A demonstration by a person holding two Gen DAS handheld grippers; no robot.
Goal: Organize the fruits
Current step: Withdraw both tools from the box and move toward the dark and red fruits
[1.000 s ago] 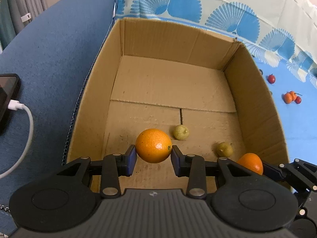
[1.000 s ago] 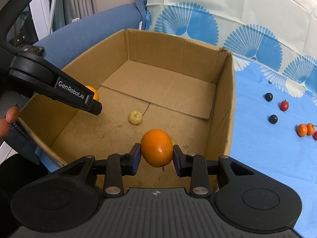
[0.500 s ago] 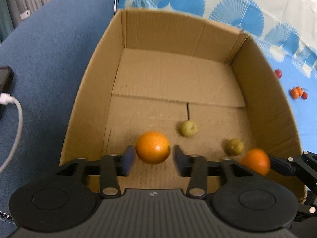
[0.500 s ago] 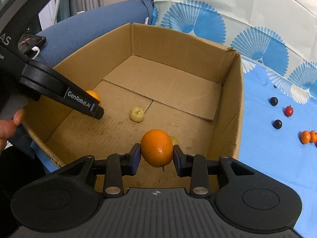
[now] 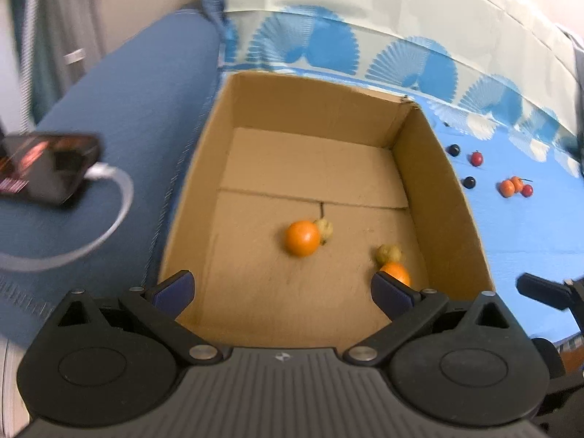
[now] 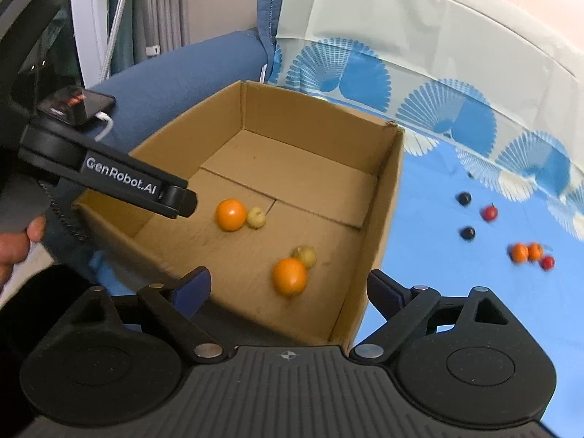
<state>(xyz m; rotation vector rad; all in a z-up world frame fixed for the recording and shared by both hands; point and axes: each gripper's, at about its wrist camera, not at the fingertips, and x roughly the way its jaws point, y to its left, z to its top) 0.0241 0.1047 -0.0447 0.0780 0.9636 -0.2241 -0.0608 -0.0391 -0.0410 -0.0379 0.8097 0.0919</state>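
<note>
The left gripper (image 5: 283, 290) hovered above the near edge of the box (image 5: 189, 189), fingers spread wide and holding nothing. The right gripper (image 6: 288, 288) hung over the box's near right corner, fingers likewise spread and empty; its right finger (image 6: 387, 292) sat outside the box wall, over the blue cloth (image 6: 456, 292).

Four fruits lay on the box floor. In the left wrist view, one orange (image 5: 302, 238) rested near centre, touching a small yellowish fruit (image 5: 325, 229) at its 2 o'clock. A second orange (image 5: 396, 273) lay toward the box's right wall, partly hidden behind the left gripper's right fingertip, with a second yellowish fruit (image 5: 388, 253) touching it at 11 o'clock. The right wrist view showed both pairs unobstructed: the far orange (image 6: 230, 214) with its yellowish neighbour (image 6: 256, 217) at 3 o'clock, and the near orange (image 6: 290, 276) with its neighbour (image 6: 306, 255) at 1 o'clock.

Outside the box, on the cloth at 3 o'clock, lay small fruits: two dark berries (image 5: 468, 182), red ones (image 5: 476, 158) and a small orange cluster (image 5: 511, 186). All were blurred and too small to identify further.

A phone (image 5: 43, 169) with a white cable (image 5: 120, 204) lay on the blue cushion (image 5: 146, 109) at 9 o'clock, its left end cut off by the frame. In the right wrist view, the left gripper's arm (image 6: 109, 179) covered part of the box's left wall.
</note>
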